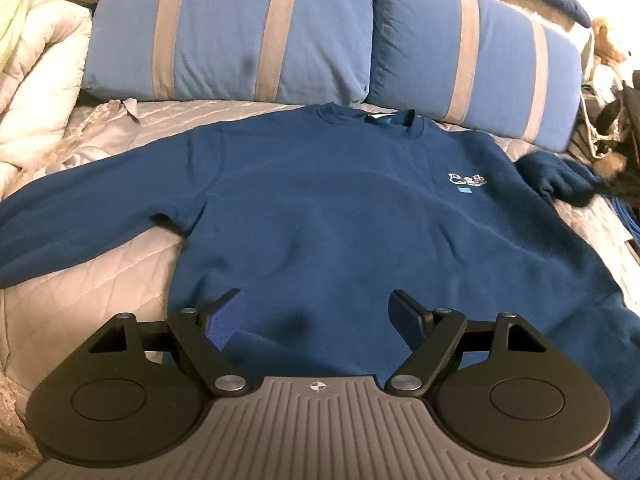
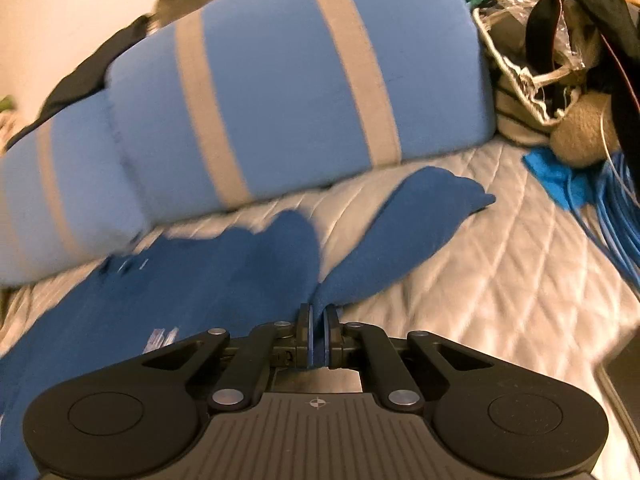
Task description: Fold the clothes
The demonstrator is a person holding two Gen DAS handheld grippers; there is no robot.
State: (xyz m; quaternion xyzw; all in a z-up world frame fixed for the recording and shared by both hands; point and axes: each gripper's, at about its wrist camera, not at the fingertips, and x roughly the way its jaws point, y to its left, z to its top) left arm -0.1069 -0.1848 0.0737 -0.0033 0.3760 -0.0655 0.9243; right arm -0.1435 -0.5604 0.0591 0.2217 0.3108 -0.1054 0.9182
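Observation:
A dark blue sweatshirt [image 1: 320, 208] lies face up on the bed, collar toward the pillows, a small white logo on its chest. Its left sleeve stretches out flat to the left. My left gripper [image 1: 316, 296] hovers open over the lower part of the body, nothing between its fingers. In the right wrist view my right gripper [image 2: 318, 312] is shut on the fabric of the sweatshirt's right sleeve [image 2: 400, 232], which rises in a fold from the jaws toward its cuff. The same sleeve shows as a bunched lump [image 1: 560, 180] at the right in the left wrist view.
Two blue pillows with grey stripes [image 1: 224, 36] [image 1: 480, 60] stand at the head of the bed. A grey quilted cover [image 2: 500, 280] lies under the sweatshirt. A white duvet [image 1: 36, 80] is heaped at the left. Bags and blue cables [image 2: 616, 216] crowd the right edge.

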